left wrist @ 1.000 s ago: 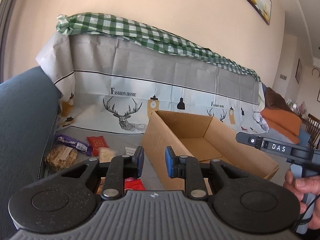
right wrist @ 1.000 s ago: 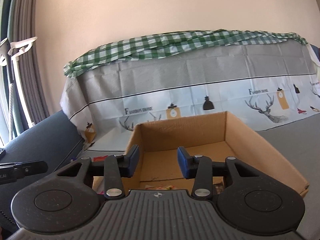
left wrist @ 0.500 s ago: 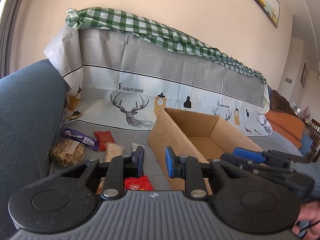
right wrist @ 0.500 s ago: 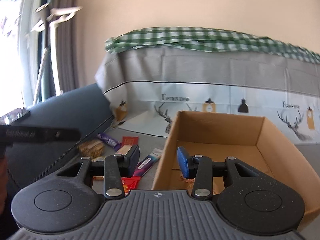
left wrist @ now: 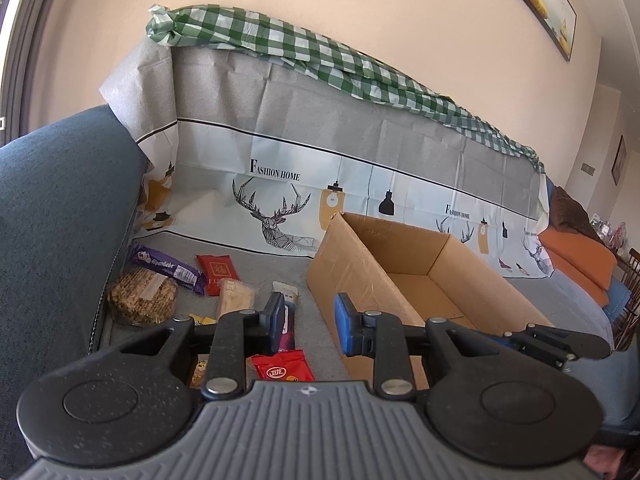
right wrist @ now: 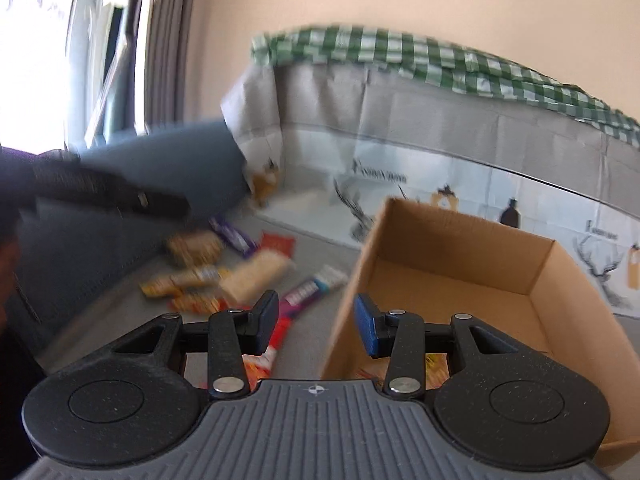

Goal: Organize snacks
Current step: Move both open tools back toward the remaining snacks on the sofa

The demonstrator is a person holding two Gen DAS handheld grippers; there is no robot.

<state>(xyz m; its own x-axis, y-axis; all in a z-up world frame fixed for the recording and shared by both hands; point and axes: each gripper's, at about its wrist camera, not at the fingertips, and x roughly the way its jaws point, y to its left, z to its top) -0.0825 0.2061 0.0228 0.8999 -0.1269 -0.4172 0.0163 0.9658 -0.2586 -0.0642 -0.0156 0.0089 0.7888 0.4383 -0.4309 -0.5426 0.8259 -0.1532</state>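
Note:
Several snack packets lie on the grey sofa seat left of an open cardboard box (left wrist: 404, 272) (right wrist: 460, 280): a purple bar (left wrist: 166, 267), a red packet (left wrist: 216, 272), a round cracker pack (left wrist: 142, 296), a pale biscuit pack (left wrist: 235, 298) and a red pouch (left wrist: 282, 368). My left gripper (left wrist: 310, 322) hovers above the packets by the box's left wall, its jaws opening with nothing between them. My right gripper (right wrist: 316, 322) hangs open and empty over the box's left wall, a purple-and-white bar (right wrist: 312, 288) lying ahead of its left finger. A snack shows inside the box (right wrist: 430, 360).
A printed cloth with deer (left wrist: 276, 216) and a green checked cloth (left wrist: 304, 52) cover the sofa back. The blue armrest (left wrist: 56, 220) rises at the left. The right gripper's body (left wrist: 556, 344) shows at the left wrist view's right. Orange cushions (left wrist: 576, 260) lie far right.
The left jaws have parted a little wider. The right gripper has rolled and swung left, from facing into the box to straddling its left wall with the loose snacks in sight.

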